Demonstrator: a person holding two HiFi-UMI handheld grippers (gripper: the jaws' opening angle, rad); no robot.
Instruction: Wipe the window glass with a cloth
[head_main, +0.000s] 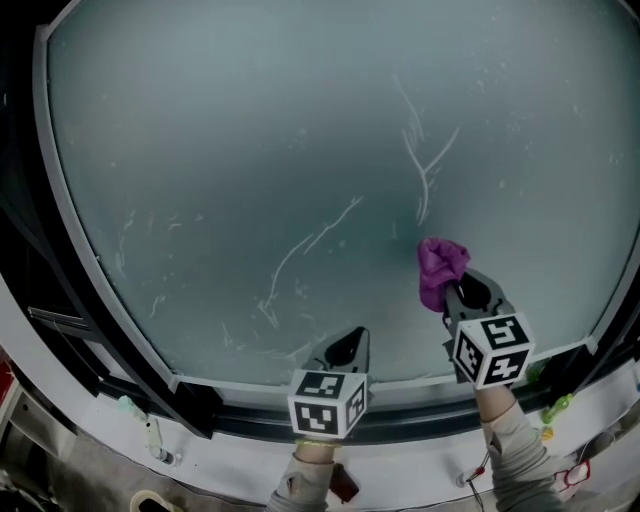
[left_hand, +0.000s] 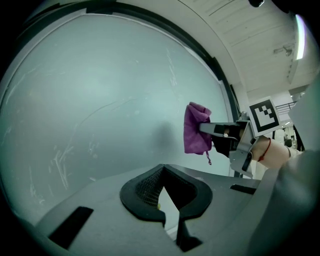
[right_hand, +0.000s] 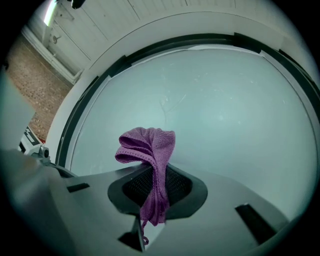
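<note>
Head view: frosted grey window glass (head_main: 250, 150) mostly free, dark frame (head_main: 400, 410) below; right gripper (head_main: 455, 290) clamped on crumpled purple cloth (head_main: 440, 265); left gripper (head_main: 349, 346) closed, empty. Right gripper view only: cloth tail hanging through jaws.

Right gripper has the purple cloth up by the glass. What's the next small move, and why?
Probably ease the right gripper forward until the purple cloth presses on the window glass, then sweep up over the white streaks just above it. The cloth is clamped in its jaws but bunched, and contact with the glass isn't clear. The left gripper is shut and empty.
</note>
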